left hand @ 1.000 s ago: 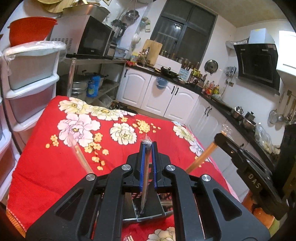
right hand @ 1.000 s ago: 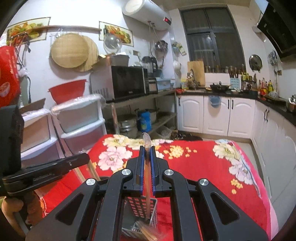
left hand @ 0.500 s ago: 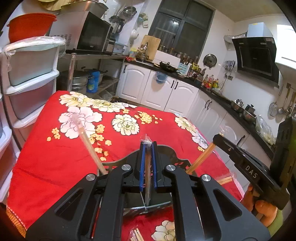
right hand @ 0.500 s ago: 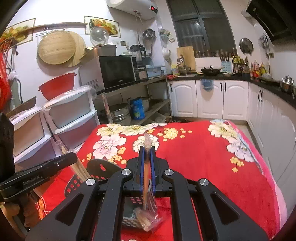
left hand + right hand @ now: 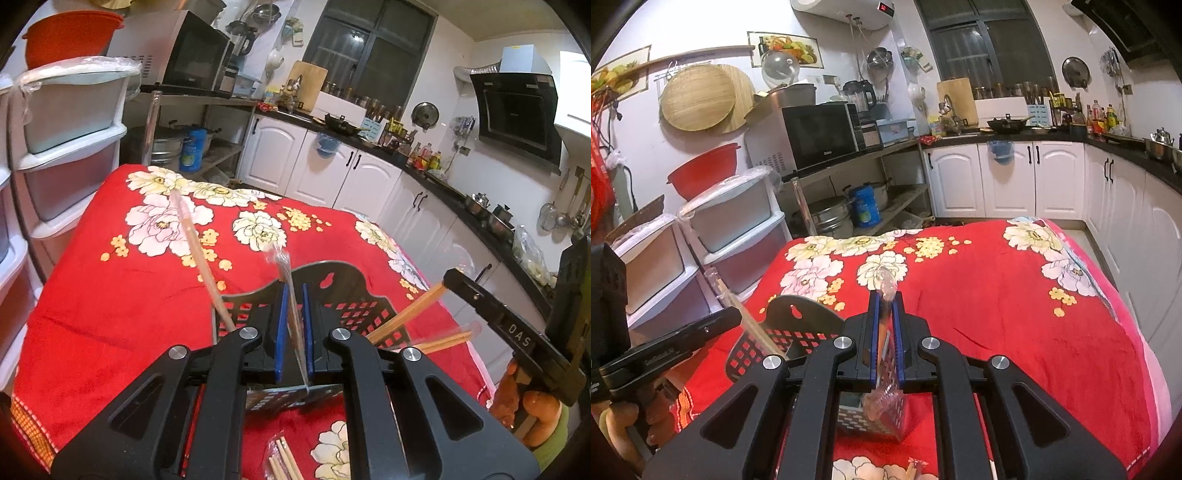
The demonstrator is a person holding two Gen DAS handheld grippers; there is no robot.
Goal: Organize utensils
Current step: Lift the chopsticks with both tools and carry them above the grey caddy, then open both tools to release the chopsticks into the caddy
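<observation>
In the left wrist view my left gripper [image 5: 293,291] is shut on a plastic-wrapped chopstick pair [image 5: 286,273], which points down into the black perforated basket [image 5: 343,291] on the red floral cloth. One wrapped pair [image 5: 195,243] leans left out of the basket. Another wrapped pair [image 5: 443,338] pokes out to the right. In the right wrist view my right gripper [image 5: 885,299] is shut on its own wrapped pair [image 5: 886,282], whose lower end hangs over the basket [image 5: 798,321]. Each gripper shows in the other's view, the right gripper [image 5: 454,280] on the right and the left gripper [image 5: 733,317] on the left.
More wrapped chopsticks [image 5: 280,458] lie on the cloth in front of the basket. White plastic drawers [image 5: 738,229] stand left of the table. White cabinets [image 5: 1034,177] and a dark counter run along the back and right. A hand [image 5: 532,410] holds the right gripper.
Both grippers have sunk toward the table. The basket has come up into full view behind the pads. The held chopstick pairs now reach down into it.
</observation>
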